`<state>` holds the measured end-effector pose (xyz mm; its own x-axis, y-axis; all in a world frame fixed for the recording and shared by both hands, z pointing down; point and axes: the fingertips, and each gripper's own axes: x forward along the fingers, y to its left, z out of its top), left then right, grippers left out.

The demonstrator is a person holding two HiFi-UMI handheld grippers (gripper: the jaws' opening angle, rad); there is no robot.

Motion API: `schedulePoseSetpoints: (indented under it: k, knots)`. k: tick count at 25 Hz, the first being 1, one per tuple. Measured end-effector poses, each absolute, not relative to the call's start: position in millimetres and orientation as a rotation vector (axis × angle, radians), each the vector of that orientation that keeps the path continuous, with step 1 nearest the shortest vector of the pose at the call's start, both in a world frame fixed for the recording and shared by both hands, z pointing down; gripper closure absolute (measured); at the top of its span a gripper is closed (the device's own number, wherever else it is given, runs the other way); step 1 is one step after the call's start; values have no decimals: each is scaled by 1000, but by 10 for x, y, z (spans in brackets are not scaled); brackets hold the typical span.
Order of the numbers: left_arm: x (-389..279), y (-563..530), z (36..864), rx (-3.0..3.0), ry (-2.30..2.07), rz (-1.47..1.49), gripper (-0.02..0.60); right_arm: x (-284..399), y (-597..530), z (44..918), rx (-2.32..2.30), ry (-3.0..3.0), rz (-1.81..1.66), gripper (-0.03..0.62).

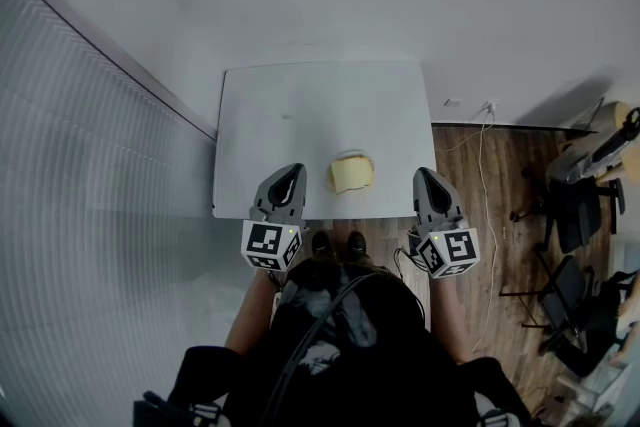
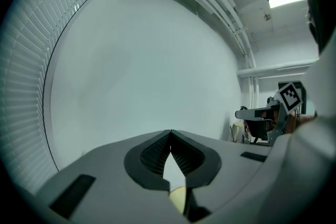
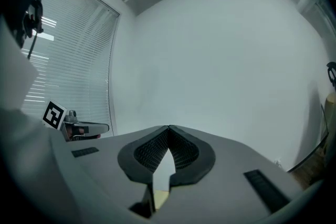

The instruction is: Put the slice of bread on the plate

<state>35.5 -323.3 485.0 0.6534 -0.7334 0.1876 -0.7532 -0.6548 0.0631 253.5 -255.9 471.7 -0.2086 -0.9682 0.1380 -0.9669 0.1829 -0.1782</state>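
Observation:
A pale yellow slice of bread (image 1: 351, 175) lies near the front edge of the white table (image 1: 290, 115). A thin pale rim shows at its far side; I cannot tell whether that is the plate. My left gripper (image 1: 296, 169) hangs just left of the bread and my right gripper (image 1: 420, 173) just right of it, both over the table's front edge. Both are shut with the tips touching and nothing between them. In the left gripper view the shut jaws (image 2: 170, 132) leave a slit that shows a bit of bread (image 2: 178, 200). The right gripper view (image 3: 169, 127) shows the bread (image 3: 159, 199) the same way.
A white wall stands behind the table and slatted blinds (image 1: 90, 145) run along the left. To the right lie a wooden floor, a wall cable (image 1: 478, 130) and black chairs (image 1: 570, 215). The person's shoes (image 1: 340, 243) stand at the table's front edge.

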Motion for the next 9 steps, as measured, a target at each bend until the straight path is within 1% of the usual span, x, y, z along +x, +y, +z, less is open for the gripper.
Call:
schedulePoseSetpoints:
  k: [9]
  knots:
    - [337, -3258, 4889, 2731, -1224, 223, 577, 2453, -2607, 4744, -1962, 2437, -361, 588]
